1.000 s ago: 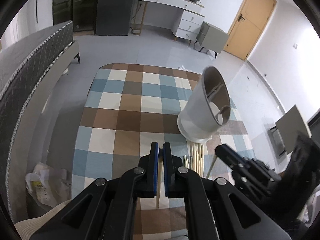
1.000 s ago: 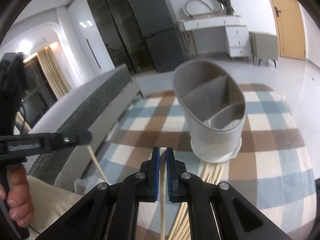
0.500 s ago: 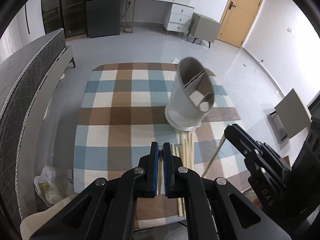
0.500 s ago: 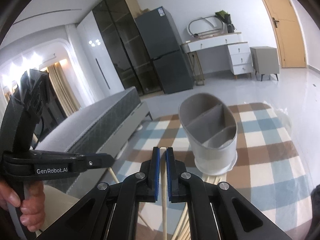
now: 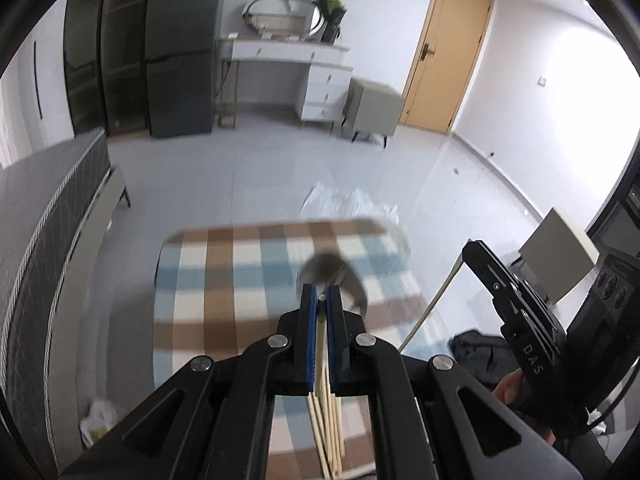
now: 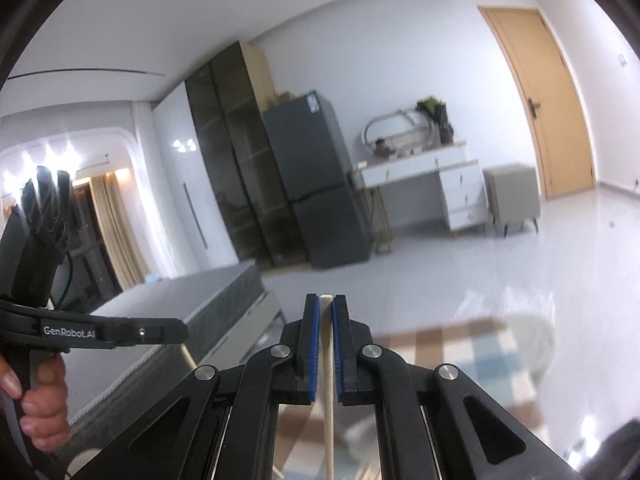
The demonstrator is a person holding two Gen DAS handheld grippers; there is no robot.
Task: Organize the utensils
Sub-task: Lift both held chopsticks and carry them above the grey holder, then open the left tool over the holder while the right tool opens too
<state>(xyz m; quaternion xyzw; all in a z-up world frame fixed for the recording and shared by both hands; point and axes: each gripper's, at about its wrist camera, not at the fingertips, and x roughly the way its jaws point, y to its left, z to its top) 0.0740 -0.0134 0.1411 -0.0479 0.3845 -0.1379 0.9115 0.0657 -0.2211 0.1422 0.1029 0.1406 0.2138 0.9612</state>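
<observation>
The left tool (image 5: 321,298) is closed on one chopstick (image 5: 320,356); the right tool (image 6: 326,308) is closed on another chopstick (image 6: 329,400), w/ its free end hanging below the jaws. Loose chopsticks (image 5: 330,432) lie on the checked bench (image 5: 224,280), just before the grey utensil holder (image 5: 352,280), which stands upright on the bench's right half. Risk: each stick is pinched at one thin point, so it can swing or slip when lowered, miss a compartment, or knock the light holder. The holder is near the bench's right edge. Beyond the bench the floor (image 5: 260,168) is open, so approach from above has room.
</observation>
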